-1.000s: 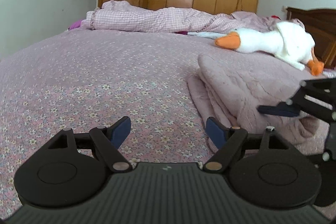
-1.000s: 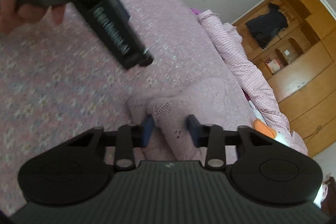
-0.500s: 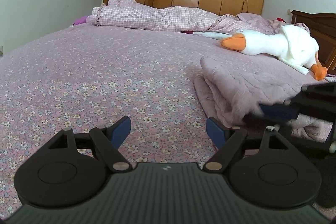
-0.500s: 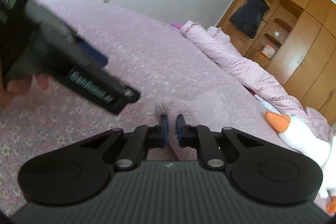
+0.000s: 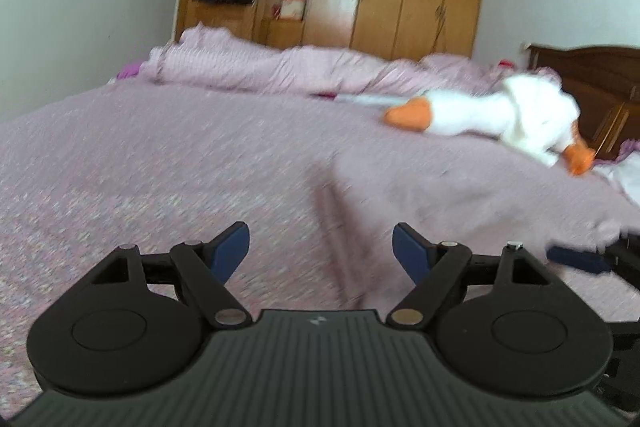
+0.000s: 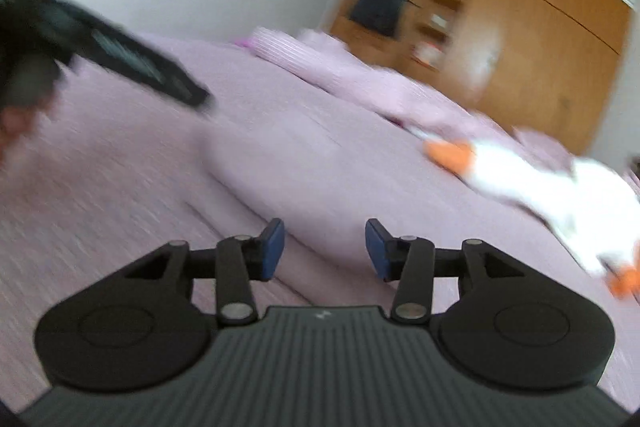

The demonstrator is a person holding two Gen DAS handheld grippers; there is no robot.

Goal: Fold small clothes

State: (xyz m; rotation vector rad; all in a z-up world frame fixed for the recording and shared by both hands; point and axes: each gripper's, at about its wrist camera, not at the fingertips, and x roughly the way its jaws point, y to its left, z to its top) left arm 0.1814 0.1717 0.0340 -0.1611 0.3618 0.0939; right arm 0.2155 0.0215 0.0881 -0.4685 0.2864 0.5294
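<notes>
Folded pink garment (image 5: pixel 460 195) lies on your flowered bedspread (image 5: pixel 140 167), ahead and a little right of your left gripper (image 5: pixel 321 251), whose blue pads are spread wide with nothing between them. Your right gripper (image 6: pixel 324 247) also has its fingers parted and empty, hanging just above the garment's near edge (image 6: pixel 320 167). Both views are smeared by motion, so the fabric's folds are hard to read. Beyond it a white plush goose (image 5: pixel 508 115) rests near the crumpled checked quilt (image 5: pixel 260 67)
</notes>
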